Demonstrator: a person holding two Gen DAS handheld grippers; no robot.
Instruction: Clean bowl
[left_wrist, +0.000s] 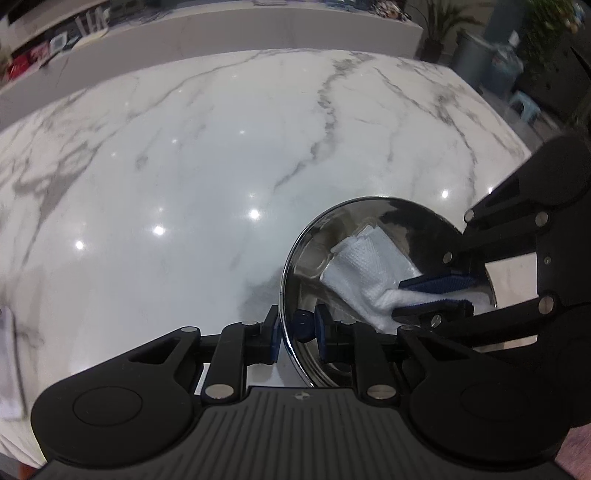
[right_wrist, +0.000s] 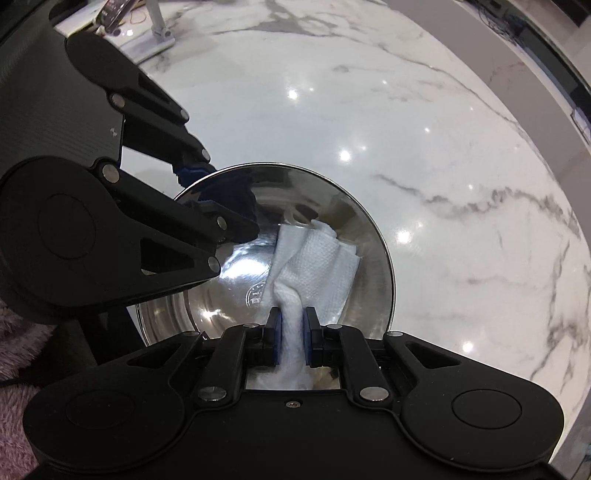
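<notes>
- Left wrist view: the left gripper (left_wrist: 297, 326) straddles the near rim of the steel bowl (left_wrist: 314, 240), one blue pad outside the wall and one inside, pinching the rim. To my eye that hold is there to stop the bowl sliding on the glossy marble tabletop (left_wrist: 184, 166).
- The bowl sits on the tabletop toward the near right of this view, apparently tipped a little toward the cameras, so its shiny inside is open to reach.
- From the right comes the right gripper (left_wrist: 434, 293), its pads pressed together on a bunched end of a white paper towel (left_wrist: 365, 269); the loose part fans out across the bowl's inner wall.
- Right wrist view: the same paper towel (right_wrist: 317, 269) runs up between the pads of the right gripper (right_wrist: 291, 328), squeezed into a narrow neck, then spreads flat against the far inside slope of the bowl (right_wrist: 369, 229). Holding it by one end leaves a broad flap to drag over the metal.
- The left gripper (right_wrist: 199, 184) shows at the upper left here, clamped on the rim opposite the towel, well clear of the wiping path.
- A stamped mark (right_wrist: 255, 295) shows on the bowl's floor; I can't make out any dirt or smears.
- My guess is the wiping is under way, not finished: the towel covers only one side of the interior.
- A pinkish fluffy fabric (right_wrist: 18, 350) shows at the lower left edge.
</notes>
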